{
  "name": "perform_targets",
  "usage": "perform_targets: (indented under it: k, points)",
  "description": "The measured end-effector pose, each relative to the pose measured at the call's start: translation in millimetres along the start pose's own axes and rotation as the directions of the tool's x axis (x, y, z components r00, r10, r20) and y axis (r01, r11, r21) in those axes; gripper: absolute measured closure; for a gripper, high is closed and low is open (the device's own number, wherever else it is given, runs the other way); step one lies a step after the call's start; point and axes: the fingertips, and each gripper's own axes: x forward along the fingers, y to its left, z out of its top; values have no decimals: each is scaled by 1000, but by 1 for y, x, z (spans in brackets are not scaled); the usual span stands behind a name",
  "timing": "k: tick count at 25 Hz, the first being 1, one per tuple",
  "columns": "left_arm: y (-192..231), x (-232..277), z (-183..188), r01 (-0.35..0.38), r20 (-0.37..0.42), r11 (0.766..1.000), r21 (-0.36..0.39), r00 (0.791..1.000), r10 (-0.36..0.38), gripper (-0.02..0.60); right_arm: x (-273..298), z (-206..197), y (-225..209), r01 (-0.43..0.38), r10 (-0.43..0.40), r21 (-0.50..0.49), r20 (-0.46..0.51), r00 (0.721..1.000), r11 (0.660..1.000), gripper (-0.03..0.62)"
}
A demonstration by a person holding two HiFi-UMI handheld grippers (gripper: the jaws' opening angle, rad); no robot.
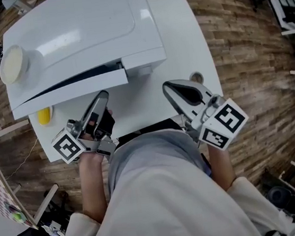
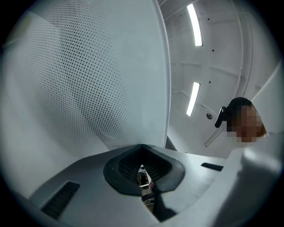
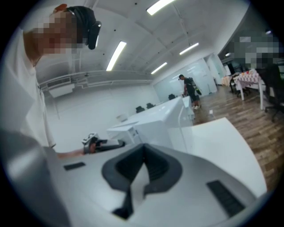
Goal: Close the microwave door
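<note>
A white microwave (image 1: 77, 27) stands on a white table (image 1: 180, 36). Its door (image 1: 69, 92) is ajar, with a dark gap along its top edge that widens to the right. My left gripper (image 1: 102, 95) is shut on nothing, and its tip is right at the door's front face. In the left gripper view the door's dotted window (image 2: 75, 75) fills the left side, close behind the shut left gripper (image 2: 142, 148). My right gripper (image 1: 169, 87), also shut on nothing, hovers over the table right of the door. The right gripper view shows the right gripper (image 3: 143, 148) and the microwave (image 3: 151, 122) beyond it.
A round cream disc (image 1: 12, 64) lies on the microwave's top at the left. A yellow object (image 1: 44, 116) sits on the table below the door's left end. The table has a cable hole (image 1: 197, 76). A wooden frame (image 1: 0, 175) stands at the left on the wood floor.
</note>
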Motion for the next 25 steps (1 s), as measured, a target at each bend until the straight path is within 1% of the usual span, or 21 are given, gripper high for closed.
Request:
perform_targets:
  k: [10,15,19,25]
  points:
    - [1,0,5,-4,36,1000,-25,999,5,565,0,2,-10,-15,15,12,-2,1000,1000,573]
    - [0,0,6,2,50,998,-56,999,1,565,2,2,-14,-30,30,39,-1,1000,999,574]
    - [0,1,6,4,57,998,-71,998,0,565,2,4,-19,-29,30,41,0,1000,999,572]
    - [0,1,7,-11,65,997,-77,998,16,565,5,5,-27,-34,34,52,-2,999,998,572]
